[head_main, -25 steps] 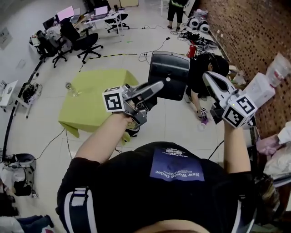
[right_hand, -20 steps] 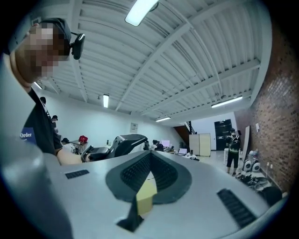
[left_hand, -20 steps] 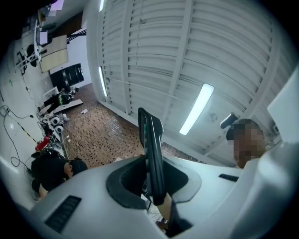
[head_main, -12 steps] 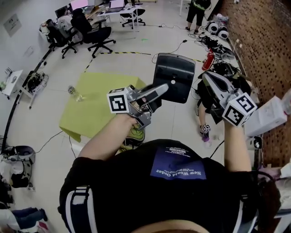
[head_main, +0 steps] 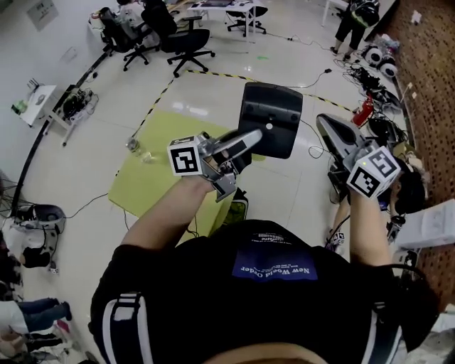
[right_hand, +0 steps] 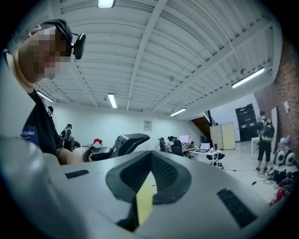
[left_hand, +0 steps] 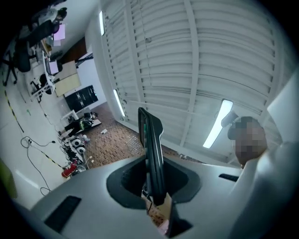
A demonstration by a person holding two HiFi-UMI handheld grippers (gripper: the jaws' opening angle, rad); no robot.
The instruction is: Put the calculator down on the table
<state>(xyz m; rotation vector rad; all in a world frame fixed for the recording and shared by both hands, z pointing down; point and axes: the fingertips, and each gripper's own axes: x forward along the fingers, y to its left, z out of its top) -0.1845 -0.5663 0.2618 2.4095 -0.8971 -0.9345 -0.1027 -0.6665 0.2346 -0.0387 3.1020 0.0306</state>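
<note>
My left gripper (head_main: 257, 131) is shut on the lower edge of a black calculator (head_main: 270, 117), held up in the air with its back toward the head camera. In the left gripper view the calculator (left_hand: 152, 149) stands edge-on between the jaws of the left gripper (left_hand: 156, 196). The yellow-green table (head_main: 160, 181) lies below and to the left of it. My right gripper (head_main: 333, 134) hovers to the right, shut and empty. In the right gripper view the right gripper (right_hand: 149, 161) has its jaws together, and the left gripper (right_hand: 122, 141) shows beyond them.
A clear bottle (head_main: 136, 147) stands on the table's far left corner. Office chairs (head_main: 186, 39) and desks fill the back. Cables and a red fire extinguisher (head_main: 365, 111) lie by the brick wall at right, where a person (head_main: 355, 21) stands.
Both grippers have swung across the room together, and the table now sits closer under the left gripper. The calculator stays gripped, and the right gripper stays shut.
</note>
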